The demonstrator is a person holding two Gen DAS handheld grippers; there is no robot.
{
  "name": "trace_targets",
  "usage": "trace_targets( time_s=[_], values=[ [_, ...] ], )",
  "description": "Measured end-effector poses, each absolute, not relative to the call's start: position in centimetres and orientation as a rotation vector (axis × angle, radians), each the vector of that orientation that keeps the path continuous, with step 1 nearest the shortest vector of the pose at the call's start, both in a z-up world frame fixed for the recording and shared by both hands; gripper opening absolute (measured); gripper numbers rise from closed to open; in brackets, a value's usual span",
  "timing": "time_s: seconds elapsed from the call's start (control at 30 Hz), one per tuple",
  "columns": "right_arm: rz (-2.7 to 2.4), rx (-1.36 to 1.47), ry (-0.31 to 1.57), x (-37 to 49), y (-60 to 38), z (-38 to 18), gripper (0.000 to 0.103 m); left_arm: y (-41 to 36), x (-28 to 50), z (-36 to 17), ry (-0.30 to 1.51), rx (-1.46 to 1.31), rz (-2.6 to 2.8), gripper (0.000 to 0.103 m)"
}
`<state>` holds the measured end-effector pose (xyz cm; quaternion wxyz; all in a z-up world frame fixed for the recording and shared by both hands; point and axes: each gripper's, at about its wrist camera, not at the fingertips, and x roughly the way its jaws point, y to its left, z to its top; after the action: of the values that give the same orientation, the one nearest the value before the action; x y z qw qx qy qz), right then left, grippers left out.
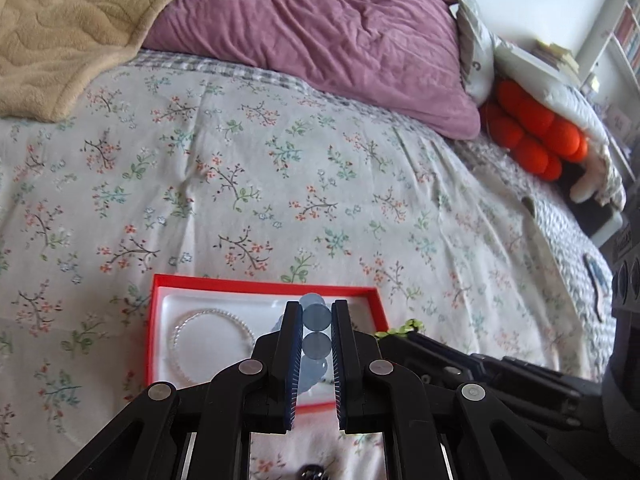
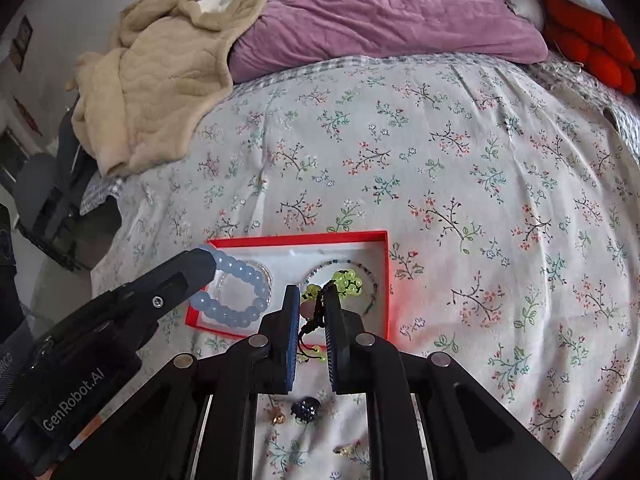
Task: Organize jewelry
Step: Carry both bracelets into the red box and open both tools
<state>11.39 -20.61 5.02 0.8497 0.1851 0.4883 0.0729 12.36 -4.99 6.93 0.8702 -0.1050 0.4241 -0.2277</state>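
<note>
A red box (image 2: 385, 280) with a white lining lies open on the flowered bedspread. My left gripper (image 1: 316, 306) is shut on a pale blue bead bracelet (image 2: 240, 294), which hangs over the box's left half above a clear bead bracelet (image 1: 212, 340). I cannot tell whether the blue beads touch the lining. My right gripper (image 2: 312, 290) is shut on a yellow-green bead bracelet (image 2: 348, 282) with a black cord, over the box's right half. A thin multicoloured bead strand (image 2: 362, 268) lies there beneath it. The green beads (image 1: 402, 327) also peek in at the left wrist view's right.
On the bedspread in front of the box lie a dark beaded piece (image 2: 305, 408) and two small gold pieces (image 2: 276, 416) (image 2: 344, 449). A purple quilt (image 1: 328, 36), a beige blanket (image 2: 152, 92) and an orange cushion (image 1: 536, 128) lie at the far side.
</note>
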Motion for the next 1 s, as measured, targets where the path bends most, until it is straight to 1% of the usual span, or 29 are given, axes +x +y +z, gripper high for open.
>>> trace_targets(
  time_s=[0.1,0.17,0.33,0.67,0.77,0.8,0.83,0.87,0.9,0.97,1.0],
  values=[
    [0.156,0.398,0.998,12.4,-20.5,4.5,0.013,-4.7,13.4,6.0,0.897,-0.270,-0.477,0.009],
    [0.167,0.403,0.992,13.0,-20.6,3.8,0.013,-4.7,14.0,5.2,0.909,-0.257,-0.450,0.009],
    [0.169,0.410,1.064,13.9,-20.6,1.5,0.013,-4.0,14.8,3.8,0.938,-0.192,-0.368,0.009],
    [0.150,0.357,1.104,13.4,-20.8,0.4,0.014,-3.4,15.1,2.6,0.961,-0.064,-0.276,0.009],
    [0.162,0.353,1.109,13.2,-20.7,0.8,0.014,-3.3,14.9,2.8,0.959,-0.047,-0.256,0.013],
    [0.164,0.344,1.108,13.1,-20.7,1.0,0.015,-3.2,14.8,2.9,0.961,-0.047,-0.257,0.020],
    [0.165,0.334,1.107,12.9,-20.6,1.2,0.016,-3.1,14.7,3.0,0.960,-0.048,-0.255,0.028],
    [0.166,0.328,1.106,12.8,-20.6,1.4,0.024,-3.0,14.6,3.1,0.958,-0.047,-0.253,0.031],
    [0.166,0.324,1.105,12.6,-20.6,1.5,0.037,-2.9,14.5,3.1,0.958,-0.043,-0.249,0.036],
    [0.166,0.324,1.093,12.2,-20.7,2.0,0.052,-2.8,14.3,3.2,0.964,-0.037,-0.246,0.039],
    [0.167,0.324,1.085,12.0,-20.8,2.2,0.052,-2.7,14.2,3.2,0.968,-0.036,-0.246,0.041]
  ],
)
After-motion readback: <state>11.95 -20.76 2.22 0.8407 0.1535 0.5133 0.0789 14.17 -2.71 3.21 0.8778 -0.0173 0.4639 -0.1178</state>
